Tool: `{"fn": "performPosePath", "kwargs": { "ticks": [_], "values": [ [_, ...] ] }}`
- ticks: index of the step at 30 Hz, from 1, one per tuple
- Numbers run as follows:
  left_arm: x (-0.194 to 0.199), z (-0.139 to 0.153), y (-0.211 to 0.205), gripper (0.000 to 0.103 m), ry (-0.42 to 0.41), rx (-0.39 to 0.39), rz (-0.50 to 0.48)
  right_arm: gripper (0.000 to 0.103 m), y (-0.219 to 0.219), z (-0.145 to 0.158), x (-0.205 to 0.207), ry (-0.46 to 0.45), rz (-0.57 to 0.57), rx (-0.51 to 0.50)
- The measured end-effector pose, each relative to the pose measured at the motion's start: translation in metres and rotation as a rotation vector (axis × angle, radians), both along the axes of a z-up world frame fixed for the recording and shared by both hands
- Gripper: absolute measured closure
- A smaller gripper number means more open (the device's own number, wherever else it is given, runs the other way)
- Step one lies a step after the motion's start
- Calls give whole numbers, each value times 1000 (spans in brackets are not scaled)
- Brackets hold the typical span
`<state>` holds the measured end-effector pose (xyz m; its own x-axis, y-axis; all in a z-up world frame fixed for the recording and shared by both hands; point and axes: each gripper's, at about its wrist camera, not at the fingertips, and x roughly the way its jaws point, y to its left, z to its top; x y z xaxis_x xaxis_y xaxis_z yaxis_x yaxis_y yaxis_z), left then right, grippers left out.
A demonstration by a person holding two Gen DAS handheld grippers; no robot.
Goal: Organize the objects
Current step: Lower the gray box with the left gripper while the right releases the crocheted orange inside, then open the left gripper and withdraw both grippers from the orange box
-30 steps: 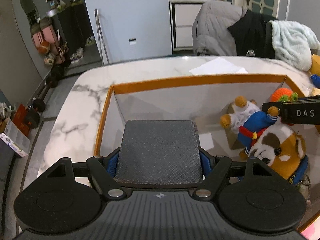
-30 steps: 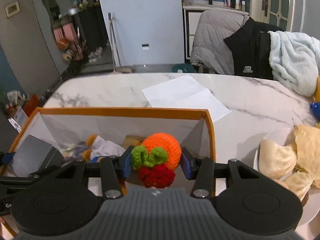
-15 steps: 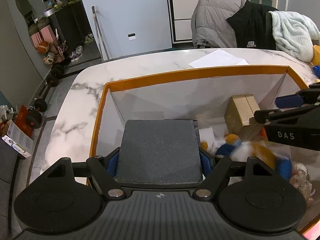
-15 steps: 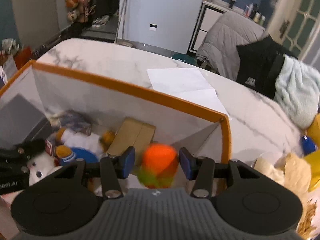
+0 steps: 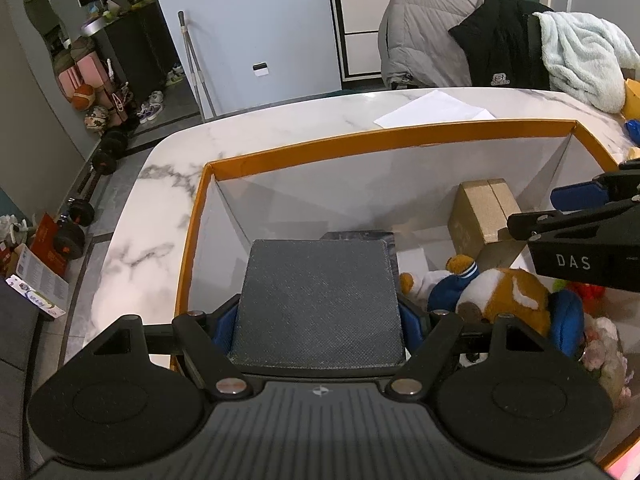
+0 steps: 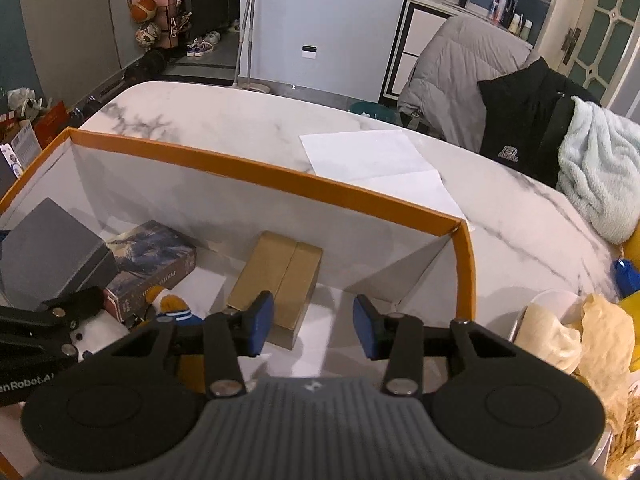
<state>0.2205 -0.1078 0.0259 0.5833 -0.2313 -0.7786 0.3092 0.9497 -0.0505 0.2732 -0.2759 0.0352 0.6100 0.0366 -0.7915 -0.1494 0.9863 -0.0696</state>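
An orange-rimmed white box [image 5: 360,136] stands on the marble table. My left gripper [image 5: 318,316] is shut on a dark grey box [image 5: 318,300] and holds it over the box's left part; the grey box also shows in the right wrist view [image 6: 48,252]. My right gripper [image 6: 314,326] is open and empty above the box's right end [image 6: 464,264]. Inside lie a plush dog [image 5: 504,300], a cardboard box [image 6: 280,280], a book [image 6: 152,264] and a bit of the crocheted orange toy [image 5: 588,290] under my right gripper.
White paper [image 6: 372,160] lies on the table beyond the box. A plate with flatbread [image 6: 560,340] sits to the right. Chairs draped with jackets and a towel [image 6: 600,176] stand behind the table.
My right gripper moved over the box, opened and let go of the crocheted orange toy, which dropped in. My left gripper kept its hold on the grey box.
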Motion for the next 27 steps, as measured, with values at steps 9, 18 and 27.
{"fn": "performPosePath", "kwargs": {
  "ticks": [9, 18, 27],
  "values": [
    [-4, 1, 3, 11, 15, -39, -29, 44, 0, 8, -10, -59, -14, -31],
    [-18, 19, 17, 11, -27, -98, -7, 35, -11, 22, -48, -128, -1, -29],
    [-56, 43, 32, 11, -130, -116, 8, 26, -16, 44, -107, -232, 15, 21]
  ]
}}
